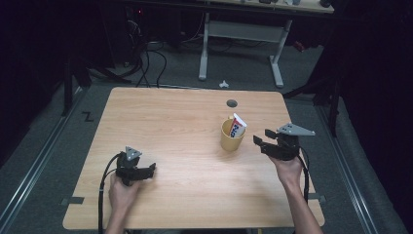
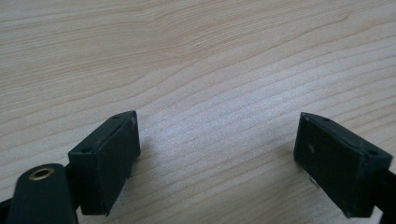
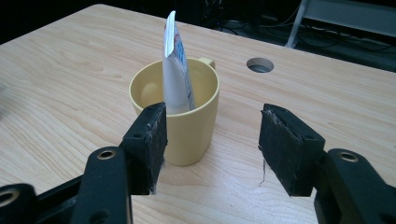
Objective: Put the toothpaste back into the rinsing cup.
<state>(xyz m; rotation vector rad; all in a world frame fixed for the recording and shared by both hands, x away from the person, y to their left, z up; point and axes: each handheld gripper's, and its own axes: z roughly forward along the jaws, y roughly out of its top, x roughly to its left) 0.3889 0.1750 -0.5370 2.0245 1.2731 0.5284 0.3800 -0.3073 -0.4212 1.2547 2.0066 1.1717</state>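
A yellow mug [image 1: 232, 135] stands upright on the wooden worktop [image 1: 185, 126], right of its middle and near the round cable hole [image 1: 232, 103]. A toothpaste tube [image 1: 237, 126] stands in the mug, leaning against the rim. The right tongs [image 1: 260, 139] hover just beside the mug on its right, pointing at it, released with nothing between the jaws; in the right gripper view the mug [image 3: 180, 112] sits just beyond the left jaw, apart from it. The left tongs [image 1: 150, 169] rest well apart, spread wide over bare wood.
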